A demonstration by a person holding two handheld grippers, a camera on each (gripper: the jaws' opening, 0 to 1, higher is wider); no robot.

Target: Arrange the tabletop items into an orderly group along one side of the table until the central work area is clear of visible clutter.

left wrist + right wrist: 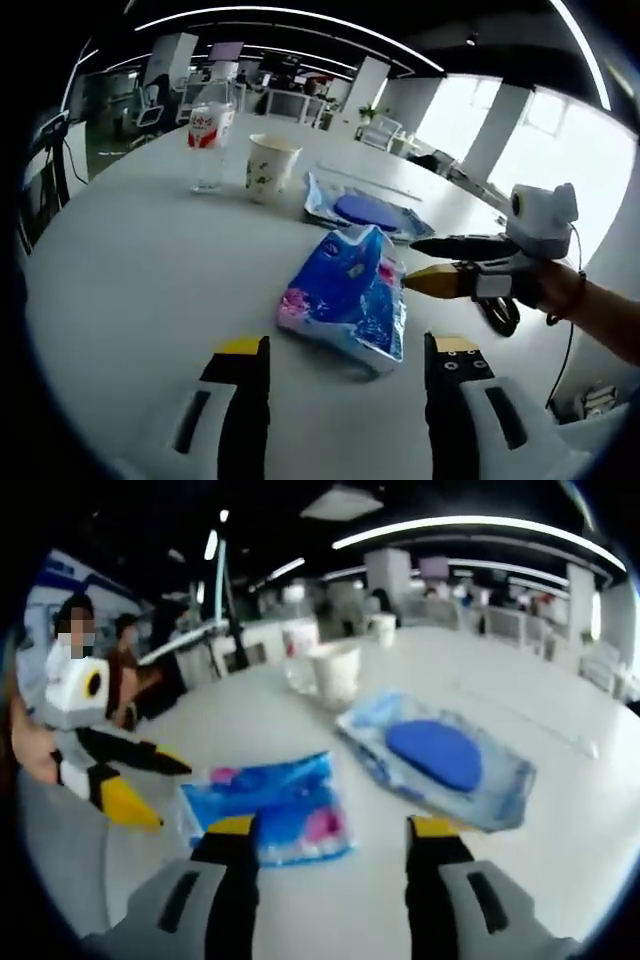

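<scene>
A crinkled blue snack packet (345, 295) lies on the white table (150, 270), just ahead of my open left gripper (347, 348), which holds nothing. My right gripper (410, 262) comes in from the right, open, its tips close to the packet's right edge. Beyond lies a flat wet-wipes pack (365, 210) with a blue oval lid. A paper cup (270, 165) and a clear water bottle (210, 130) stand farther back. In the right gripper view the blue packet (270, 815) lies between my right gripper (333, 830) and my left gripper (172, 798), with the wipes pack (440, 755) and cup (335, 675) behind.
A black cable (500, 315) loops on the table near the right edge. People (125, 660) stand beyond the table's far side in the right gripper view. Office desks and chairs (150, 100) fill the background. Bare tabletop stretches to the left of the packet.
</scene>
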